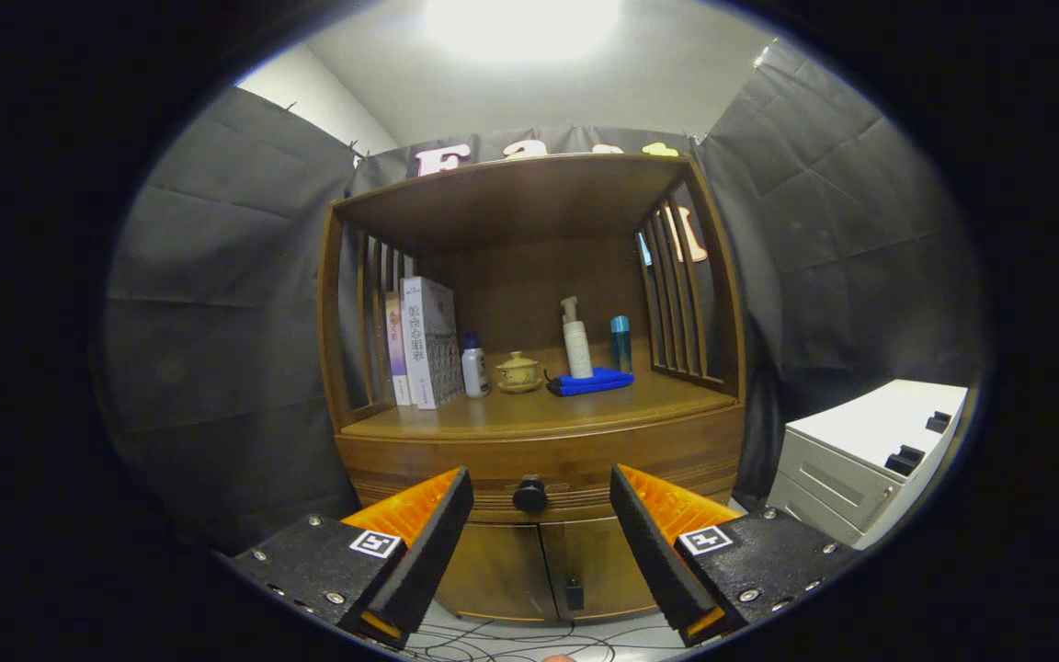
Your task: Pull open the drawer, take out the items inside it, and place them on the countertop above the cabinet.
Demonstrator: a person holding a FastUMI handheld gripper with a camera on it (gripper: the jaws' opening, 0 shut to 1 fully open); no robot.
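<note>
A wooden cabinet stands ahead of me, its drawer [456,460] closed under the countertop [539,414]. A round black knob [530,496] sits in the middle of the drawer front. My gripper [540,487] is open, and the knob lies beyond and between the two fingertips, with a gap to it. Nothing is held. The drawer's contents are hidden.
On the countertop stand two books [427,342], a small white bottle [474,366], a lidded tan cup [518,372], a pump bottle [576,339], a blue can [620,343] and a blue cloth [590,381]. Two lower doors [539,570] are closed. A white drawer unit [865,460] stands right. Cables [502,636] lie on the floor.
</note>
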